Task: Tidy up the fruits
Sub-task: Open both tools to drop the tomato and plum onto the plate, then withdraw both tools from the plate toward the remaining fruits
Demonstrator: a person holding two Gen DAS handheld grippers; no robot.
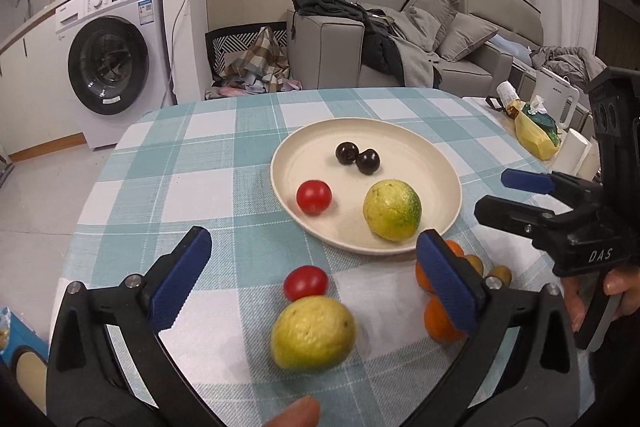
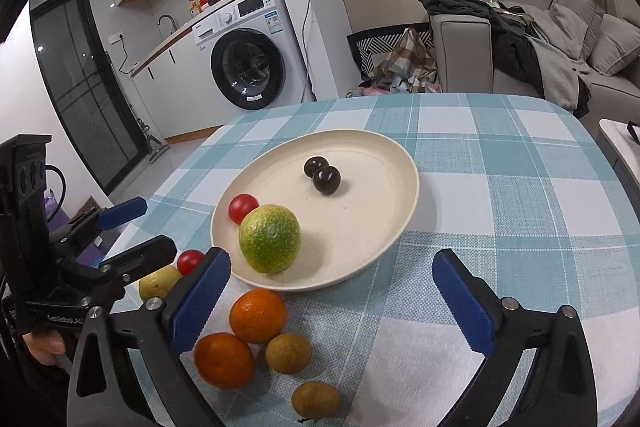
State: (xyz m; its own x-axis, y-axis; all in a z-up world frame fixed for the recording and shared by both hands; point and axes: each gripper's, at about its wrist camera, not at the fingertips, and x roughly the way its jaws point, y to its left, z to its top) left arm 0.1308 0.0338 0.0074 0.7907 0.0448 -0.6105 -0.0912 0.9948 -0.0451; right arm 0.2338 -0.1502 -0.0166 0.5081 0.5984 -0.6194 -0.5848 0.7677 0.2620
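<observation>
Reaching next, you'll find the yellow guava [image 1: 313,333] dead ahead between your left gripper [image 1: 312,279]'s wide-open, empty jaws — right gripper [image 2: 332,301] equally agape, oranges [image 2: 258,315] beside it.

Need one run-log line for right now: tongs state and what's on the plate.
left tongs: open, empty | right tongs: open, empty | plate: green-yellow citrus, tomato, two dark fruits

Left gripper [image 1: 316,275] jaws wide apart, right gripper [image 2: 332,291] likewise, both empty
</observation>
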